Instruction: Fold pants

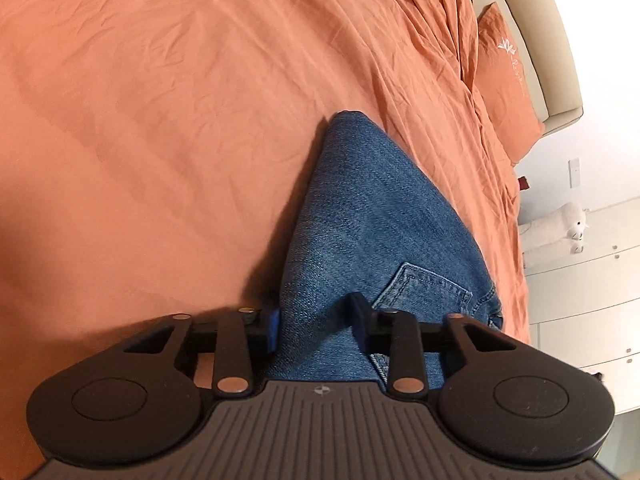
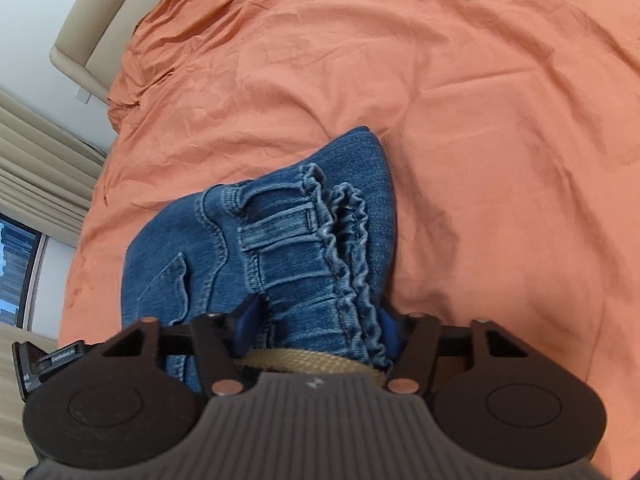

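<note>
the left tool [image 1: 316,322] has its two fingers pressed against a bunch of blue denim pants [image 1: 372,216], clamping the cloth close to a back pocket [image 1: 426,292] whose stitched edge shows just to the right of the grip; the right tool [image 2: 320,318] likewise pinches the pants [image 2: 280,240] at the gathered, ruffled waistband [image 2: 352,248], with a belt loop [image 2: 276,226] just above and a tan woven strap [image 2: 308,362] tucked under the fabric near the tool body. from both grips the denim hangs away in a tapering cone, its far tip touching the bed. all around lies a wrinkled orange sheet [image 1: 160,100] covering the bed, broad and bare on the left in the left wrist view and ahead and right in the right wrist view. the bed's edge runs along the right of the left view, where an orange pillow [image 1: 504,80] leans on a beige headboard [image 1: 532,32]; past it stand white drawers [image 1: 592,280] with a white plush toy [image 1: 576,224] on top. in the right view beige curtains [image 2: 40,152] and a window [image 2: 16,264] sit beyond the left edge
</note>
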Tool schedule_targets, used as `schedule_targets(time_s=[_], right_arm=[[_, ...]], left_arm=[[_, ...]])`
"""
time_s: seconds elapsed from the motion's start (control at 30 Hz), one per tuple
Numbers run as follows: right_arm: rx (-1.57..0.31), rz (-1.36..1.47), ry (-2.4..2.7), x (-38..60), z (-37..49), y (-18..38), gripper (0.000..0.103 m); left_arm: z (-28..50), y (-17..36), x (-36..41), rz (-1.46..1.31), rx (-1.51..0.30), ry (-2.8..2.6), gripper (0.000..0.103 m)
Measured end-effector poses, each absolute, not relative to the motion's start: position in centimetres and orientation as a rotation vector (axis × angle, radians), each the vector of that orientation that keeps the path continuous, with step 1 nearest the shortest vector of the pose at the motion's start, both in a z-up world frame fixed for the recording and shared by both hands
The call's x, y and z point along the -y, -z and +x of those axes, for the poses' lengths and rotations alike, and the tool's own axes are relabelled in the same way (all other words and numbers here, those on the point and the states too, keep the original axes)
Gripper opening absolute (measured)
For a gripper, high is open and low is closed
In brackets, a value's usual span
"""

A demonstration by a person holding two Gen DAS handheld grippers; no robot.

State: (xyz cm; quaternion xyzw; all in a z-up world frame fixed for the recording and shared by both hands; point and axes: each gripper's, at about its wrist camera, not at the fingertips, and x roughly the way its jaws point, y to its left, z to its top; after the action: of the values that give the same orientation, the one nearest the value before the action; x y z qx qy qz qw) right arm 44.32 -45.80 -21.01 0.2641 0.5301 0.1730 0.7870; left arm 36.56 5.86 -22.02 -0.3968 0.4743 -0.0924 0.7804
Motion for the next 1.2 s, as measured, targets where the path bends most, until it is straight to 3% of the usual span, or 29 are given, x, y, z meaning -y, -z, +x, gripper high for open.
schedule_targets(time_s=[0.13,0.4,0.87,1.2], right_arm=[[-1.111,0.507,-0.385,45.4,43.8,19.5,0.036],[-1.047,0.437,-0.391,44.9,42.3,15.6,0.021],[-0.979,0.419,-0.437,44.0,37.0,10.3,0.017],[-0.941,0.446,-0.538,36.8,34.5,7.3,0.016]], left_arm=[[36.1,20.7,-4.8,-0.780,-1.001,0.183,0.016],[35.6,18.2,-3.5,-0.685,-0.983,0.150,0.009],[31.5,11.9,-3.8,-0.551,-0.908,0.156,0.007],[29.4,7.4,-11.4,-0.517,-0.873,0.119,0.007]])
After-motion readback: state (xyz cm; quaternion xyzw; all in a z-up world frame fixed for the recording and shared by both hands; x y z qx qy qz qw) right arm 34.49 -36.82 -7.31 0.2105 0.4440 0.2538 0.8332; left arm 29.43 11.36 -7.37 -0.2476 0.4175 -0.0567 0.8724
